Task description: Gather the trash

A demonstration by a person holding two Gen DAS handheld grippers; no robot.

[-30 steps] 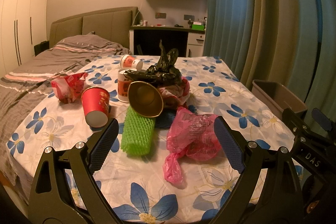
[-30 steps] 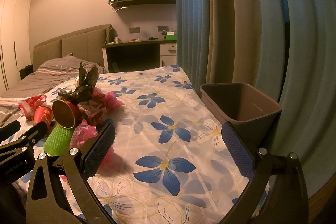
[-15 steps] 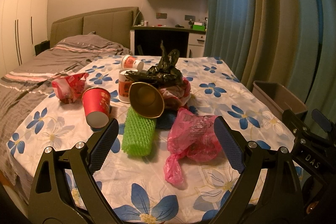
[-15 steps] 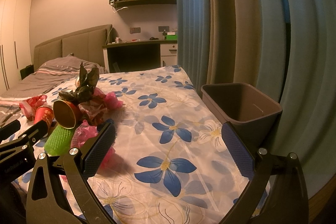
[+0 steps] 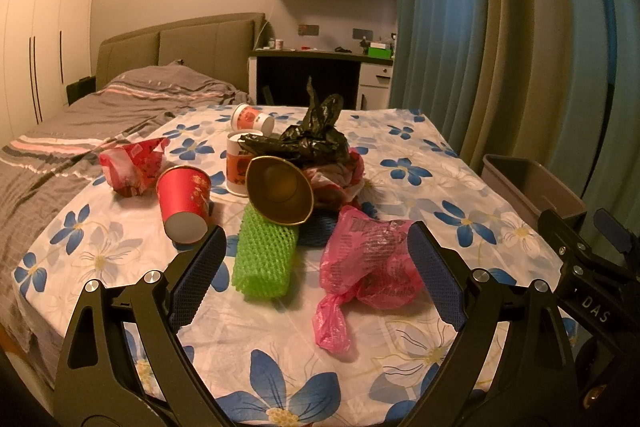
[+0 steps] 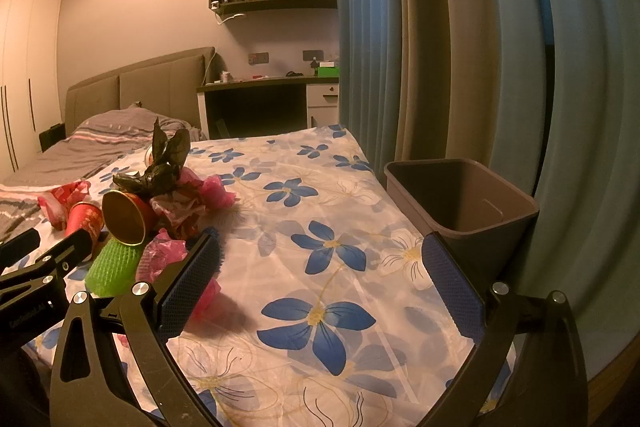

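Observation:
Trash is heaped on a floral cloth [image 5: 420, 187]: a pink plastic bag [image 5: 366, 263], a green foam net [image 5: 266, 255], a gold-lined cup [image 5: 280, 189] on its side, a red paper cup [image 5: 184, 201], a black bag [image 5: 308, 143], a crumpled red wrapper [image 5: 130, 167] and two white-and-red cups [image 5: 252, 119]. My left gripper [image 5: 316, 275] is open, low in front of the green net and pink bag, touching neither. My right gripper [image 6: 320, 287] is open over bare cloth, with the grey bin [image 6: 460, 203] just beyond its right finger. The heap [image 6: 156, 203] lies to its left.
The grey bin [image 5: 528, 187] stands off the cloth's right edge, against blue and beige curtains [image 6: 460, 47]. A bed with a grey striped cover [image 5: 100, 115] runs along the left. A desk [image 5: 320, 67] and wall shelves sit at the back.
Both views shift very slightly; the left gripper has edged a little nearer the trash heap. Both stay open with nothing held.

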